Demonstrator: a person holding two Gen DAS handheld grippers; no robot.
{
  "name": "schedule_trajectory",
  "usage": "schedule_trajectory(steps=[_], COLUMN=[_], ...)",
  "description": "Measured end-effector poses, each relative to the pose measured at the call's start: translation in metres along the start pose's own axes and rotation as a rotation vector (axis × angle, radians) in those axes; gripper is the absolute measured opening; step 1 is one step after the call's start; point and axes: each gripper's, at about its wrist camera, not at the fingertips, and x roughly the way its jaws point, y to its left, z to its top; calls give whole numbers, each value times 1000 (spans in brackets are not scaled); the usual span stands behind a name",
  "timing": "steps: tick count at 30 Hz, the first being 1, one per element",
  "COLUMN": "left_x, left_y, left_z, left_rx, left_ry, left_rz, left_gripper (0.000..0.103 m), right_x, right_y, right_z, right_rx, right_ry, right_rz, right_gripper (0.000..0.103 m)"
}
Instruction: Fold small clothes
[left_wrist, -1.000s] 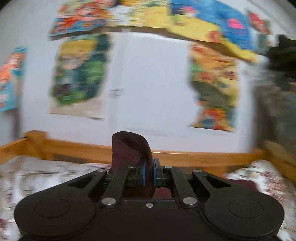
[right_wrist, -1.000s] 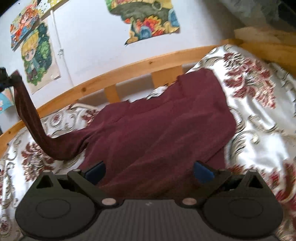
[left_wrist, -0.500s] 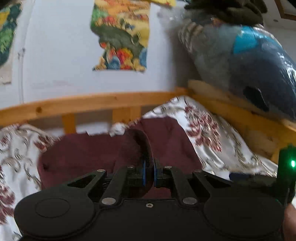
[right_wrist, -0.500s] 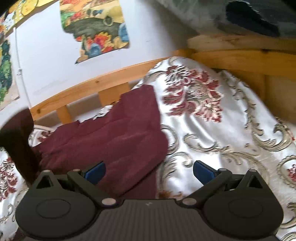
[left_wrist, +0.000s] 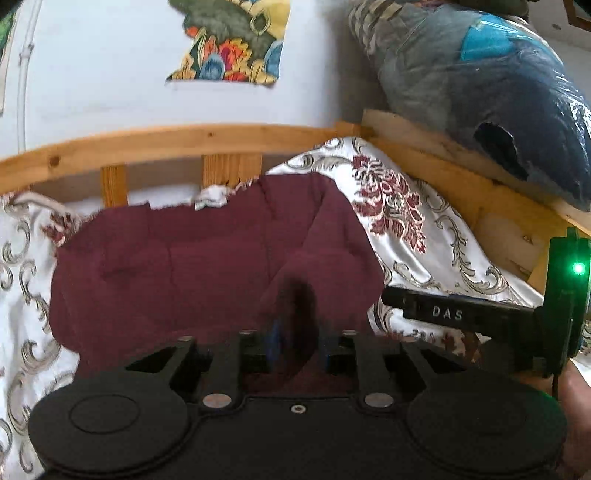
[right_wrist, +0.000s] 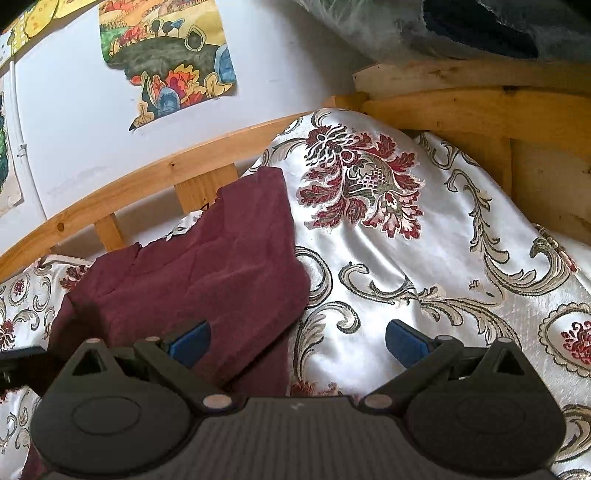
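A maroon garment (left_wrist: 192, 266) lies spread on the patterned bedspread (left_wrist: 413, 236), with a sleeve folded across its body. My left gripper (left_wrist: 299, 341) is low over the garment's near edge. Its jaws are opening, and a blurred fold of the maroon cloth still stands between the blue pads (left_wrist: 275, 341) without being pinched. In the right wrist view the garment (right_wrist: 207, 266) fills the left side. My right gripper (right_wrist: 297, 341) stands wide open over the garment's right edge and the bedspread (right_wrist: 424, 251), holding nothing. The right gripper's finger (left_wrist: 458, 314) shows beside the left one.
A wooden bed rail (left_wrist: 184, 142) runs behind the garment, with a white wall and a colourful poster (left_wrist: 232, 40) above it. A plastic-wrapped bundle (left_wrist: 498, 85) sits on the wooden ledge at the right. A hand (left_wrist: 576, 406) shows at the lower right.
The left gripper came down from high up, brought the sleeve over the garment's body, and its jaws have parted. The right gripper swung right, from over the garment's middle to its right edge.
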Motion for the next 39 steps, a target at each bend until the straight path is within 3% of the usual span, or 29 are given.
schedule_trajectory(steps=[3, 7, 11, 17, 23, 27, 30, 34, 37, 39], left_x=[-4, -15, -23, -19, -10, 8, 24, 45, 54, 56], left_y=[4, 12, 34, 101, 172, 199, 213, 223, 228, 229], left_z=[-4, -7, -10, -13, -12, -7, -4, -3, -6, -8], left_rx=[-21, -23, -46, -220, -345, -355, -375, -417, -436, -437], left_ry=[6, -4, -5, 46, 40, 53, 75, 131, 168, 176], left_rz=[-23, -32, 79, 402, 553, 562, 524, 487, 492, 503], left_gripper=[59, 71, 82, 82, 75, 70, 67, 67, 63, 63], right_x=[1, 2, 2, 0, 2, 4, 5, 7, 11, 11], right_y=[0, 0, 5, 32, 55, 63, 66, 68, 64, 63], right_z=[-1, -3, -7, -18, -35, -45, -50, -54, -55, -55], right_rx=[0, 0, -9, -97, -141, -152, -161, -153, -100, -90], right_ry=[3, 4, 15, 22, 64, 98, 116, 140, 172, 176], right_rz=[0, 9, 59, 143, 162, 190, 193, 206, 245, 244], right_gripper=[103, 103, 103, 99, 84, 73, 62, 57, 37, 18])
